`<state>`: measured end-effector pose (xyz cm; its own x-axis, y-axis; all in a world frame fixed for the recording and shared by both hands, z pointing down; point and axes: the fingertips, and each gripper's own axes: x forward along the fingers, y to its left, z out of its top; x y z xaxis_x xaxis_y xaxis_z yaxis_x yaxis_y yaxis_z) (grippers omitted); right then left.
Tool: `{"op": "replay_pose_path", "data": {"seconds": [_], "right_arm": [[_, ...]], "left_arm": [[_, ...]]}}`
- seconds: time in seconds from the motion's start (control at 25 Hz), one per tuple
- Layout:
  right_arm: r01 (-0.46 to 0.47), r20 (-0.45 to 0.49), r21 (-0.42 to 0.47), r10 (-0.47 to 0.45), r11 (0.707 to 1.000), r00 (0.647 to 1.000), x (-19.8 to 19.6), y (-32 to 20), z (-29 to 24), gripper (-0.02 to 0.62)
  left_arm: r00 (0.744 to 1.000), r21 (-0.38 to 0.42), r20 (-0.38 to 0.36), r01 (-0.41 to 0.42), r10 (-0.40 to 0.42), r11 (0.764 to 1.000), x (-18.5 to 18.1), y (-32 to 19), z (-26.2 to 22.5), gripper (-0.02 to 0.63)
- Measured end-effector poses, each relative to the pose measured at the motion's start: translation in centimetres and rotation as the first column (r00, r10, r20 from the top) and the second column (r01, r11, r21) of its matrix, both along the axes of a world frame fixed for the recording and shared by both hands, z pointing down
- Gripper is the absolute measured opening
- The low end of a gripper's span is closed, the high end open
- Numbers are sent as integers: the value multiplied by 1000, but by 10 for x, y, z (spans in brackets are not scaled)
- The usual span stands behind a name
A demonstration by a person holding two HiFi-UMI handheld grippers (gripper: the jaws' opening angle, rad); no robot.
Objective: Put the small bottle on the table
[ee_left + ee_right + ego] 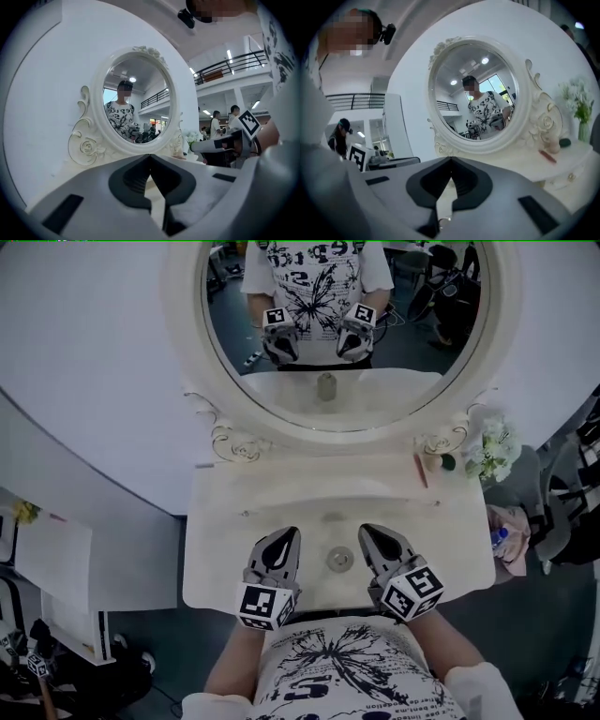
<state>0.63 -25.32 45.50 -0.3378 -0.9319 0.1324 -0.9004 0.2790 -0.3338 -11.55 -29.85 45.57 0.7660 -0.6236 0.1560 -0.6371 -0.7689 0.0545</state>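
Note:
The small bottle (339, 559) shows from above as a round grey cap. It stands on the cream vanity table (221, 549) near the front edge, and its reflection shows in the oval mirror (403, 343). My left gripper (289, 533) hovers just left of the bottle and my right gripper (367, 531) just right of it, neither touching it. Both are shut with nothing held: the dark pads meet at the tips in the left gripper view (150, 155) and the right gripper view (451, 159).
A red stick (421, 470), a small jar (432, 462) and a green thing (448, 462) lie at the table's back right, beside white flowers (494, 448). A pink bundle (513, 538) sits off the right edge. The mirror frame rises along the back.

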Motion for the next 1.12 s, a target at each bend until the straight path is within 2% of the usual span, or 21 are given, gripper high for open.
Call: {"op": "replay_pose_path", "data": {"seconds": [0.16,0.32,0.48,0.6,0.72,1.12], "right_arm": [[-32,-231,78,49,996,972,1,2,-3,17],[-56,-322,108,88,993,943,4,4,-4,17],[-69,-328,100,98,993,939,8,3,-2,17],[-85,-260,77,102,993,960,12,1,0,17],[-94,-229,66,107,993,968,16,0,0,17],[-94,-277,62,107,994,955,14,-2,3,17]], "left_arm": [[999,40,51,-15,13,999,-6,2,-2,20],[997,69,70,-24,20,997,-6,2,-4,20],[997,70,75,-38,33,997,-3,2,-5,20],[999,37,13,-39,39,999,-2,-1,-13,20],[999,34,0,-36,36,999,-3,-4,-17,20],[998,46,30,-55,54,997,2,-5,-14,20]]}}
